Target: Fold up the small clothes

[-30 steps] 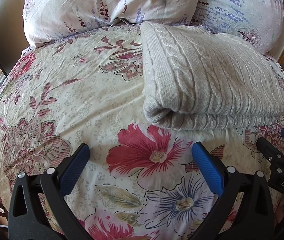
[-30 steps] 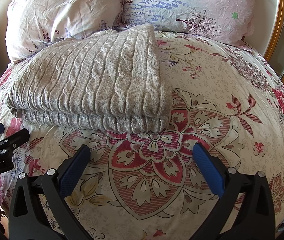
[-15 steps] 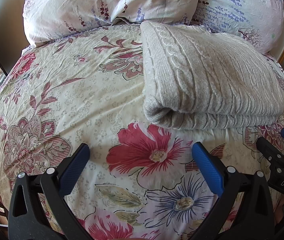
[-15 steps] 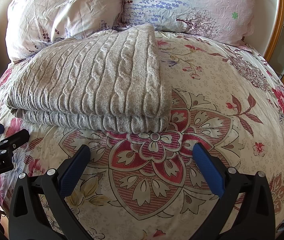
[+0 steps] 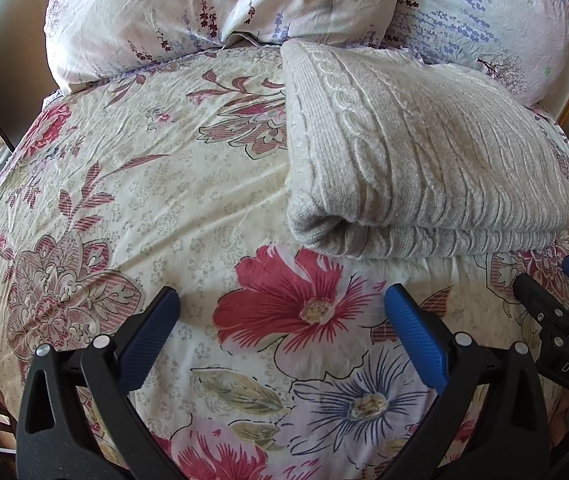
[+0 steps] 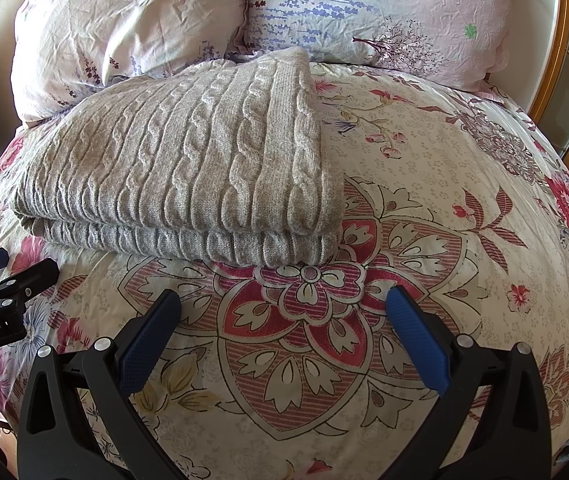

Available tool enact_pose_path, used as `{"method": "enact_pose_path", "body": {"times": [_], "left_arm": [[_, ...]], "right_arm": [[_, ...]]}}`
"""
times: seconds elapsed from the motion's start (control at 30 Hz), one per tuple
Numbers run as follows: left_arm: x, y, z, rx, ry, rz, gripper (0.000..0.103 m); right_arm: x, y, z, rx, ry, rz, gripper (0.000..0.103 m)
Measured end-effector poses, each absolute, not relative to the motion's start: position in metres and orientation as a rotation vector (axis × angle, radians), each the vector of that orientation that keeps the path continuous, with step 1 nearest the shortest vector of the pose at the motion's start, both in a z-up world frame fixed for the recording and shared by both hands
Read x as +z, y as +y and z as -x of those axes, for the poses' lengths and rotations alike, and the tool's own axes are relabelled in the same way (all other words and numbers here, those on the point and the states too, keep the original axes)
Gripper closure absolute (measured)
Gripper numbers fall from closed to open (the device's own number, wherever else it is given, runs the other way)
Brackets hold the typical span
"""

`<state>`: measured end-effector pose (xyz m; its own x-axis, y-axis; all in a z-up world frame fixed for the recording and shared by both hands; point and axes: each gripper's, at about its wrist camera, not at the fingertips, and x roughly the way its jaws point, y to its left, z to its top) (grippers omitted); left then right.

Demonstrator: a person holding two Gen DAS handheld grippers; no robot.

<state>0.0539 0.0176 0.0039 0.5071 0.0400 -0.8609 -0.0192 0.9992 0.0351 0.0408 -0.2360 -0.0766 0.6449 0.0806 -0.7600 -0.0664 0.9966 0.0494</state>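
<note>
One grey knitted sweater (image 5: pixel 416 160) lies folded on the bed cover (image 5: pixel 156 200). It has twisty rope lines in the wool, and it makes a thick, neat pile with the fold along its front edge. In the right wrist view the sweater (image 6: pixel 188 168) sits on the left half of the bed cover (image 6: pixel 424 208), with its far corner close to the pillows.

The cover is cream with big red, pink and purple flowers. Two pillows lean at the head of the bed — a pale pink one (image 5: pixel 212 4) and one with purple flower sprigs (image 5: pixel 484 20). In the right wrist view the same pale pillow (image 6: pixel 124 20) and the sprig pillow (image 6: pixel 384 12) show behind the sweater.

The left gripper (image 5: pixel 282 308) hangs over the cover, just in front of the sweater and not touching it. Its blue fingers (image 5: pixel 152 332) stand wide apart and hold nothing. The right gripper (image 6: pixel 284 308) is the same — jaws spread wide, nothing between them, near the sweater's front edge but apart from it. A wooden frame (image 6: pixel 552 60) shows at the right side of the bed.
</note>
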Motion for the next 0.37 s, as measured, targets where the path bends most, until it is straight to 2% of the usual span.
{"method": "enact_pose_path", "body": {"times": [0.37], "left_arm": [[0.0042, 0.0176, -0.0536, 0.035, 1.039, -0.023, 0.002]], "right_arm": [[-0.0767, -0.2358, -0.0406, 0.083, 0.866, -0.018, 0.001]]}}
